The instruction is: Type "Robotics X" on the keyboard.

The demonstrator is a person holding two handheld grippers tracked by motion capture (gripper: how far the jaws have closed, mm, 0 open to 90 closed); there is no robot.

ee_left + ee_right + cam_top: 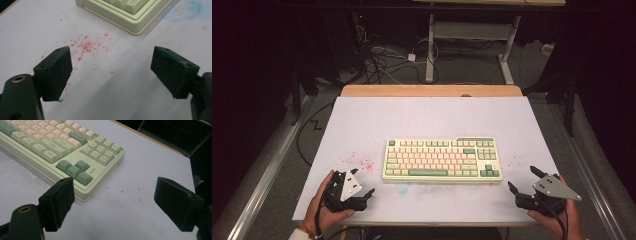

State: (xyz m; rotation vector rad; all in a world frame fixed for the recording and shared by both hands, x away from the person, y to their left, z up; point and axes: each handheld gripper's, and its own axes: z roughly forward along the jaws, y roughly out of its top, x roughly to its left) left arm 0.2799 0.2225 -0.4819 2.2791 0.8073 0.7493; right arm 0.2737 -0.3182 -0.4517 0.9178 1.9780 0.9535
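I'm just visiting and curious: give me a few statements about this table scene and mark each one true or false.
1. Both the left gripper and the right gripper are open and hold nothing. True.
2. The keyboard is black. False: it is pale green with cream and pink keys.
3. Red specks stain the table near the keyboard's left end. True.
4. The right gripper is clamped on the keyboard. False: it sits apart from it, near the keyboard's right corner.
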